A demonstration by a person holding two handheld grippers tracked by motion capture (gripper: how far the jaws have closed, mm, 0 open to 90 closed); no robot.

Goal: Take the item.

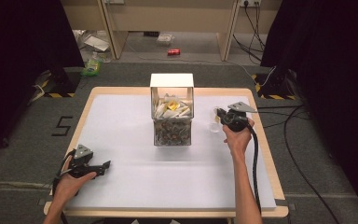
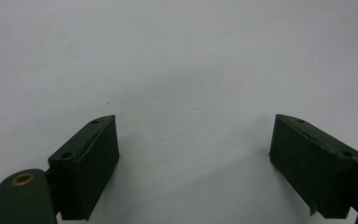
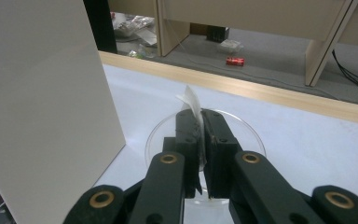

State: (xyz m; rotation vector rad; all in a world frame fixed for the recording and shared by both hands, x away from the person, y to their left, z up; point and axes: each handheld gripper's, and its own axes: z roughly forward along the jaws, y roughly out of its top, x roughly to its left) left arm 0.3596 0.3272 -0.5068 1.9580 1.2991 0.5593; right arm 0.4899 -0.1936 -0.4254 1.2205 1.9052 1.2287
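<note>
My right tool [image 3: 200,140] is clamped on a small white packet [image 3: 191,105], thin and slightly translucent, its crumpled top edge poking up past the jaw tips; it looks like a flat sachet of the same kind as the pale and yellow ones heaped in the clear box [image 1: 172,122] at the middle of the tabletop [image 1: 121,140]. The packet hangs directly over a shallow clear dish [image 3: 247,128], which sits just right of the box near the tabletop's far right side. My worry from here is the release: the sachet is light and pinched edge-on, so if I open the jaws while it is tilted it could cling to one pad, or flutter sideways and land on the dish's rim or outside it. The dish itself looks light too, and a low approach might nudge or tip it with the jaw tips. The box's white lid panel [image 3: 42,102] stands close on one side, so a sideways swing could knock it. My left tool [image 2: 193,154] rests near the front left corner with its jaws spread wide over bare tabletop, holding nothing.
</note>
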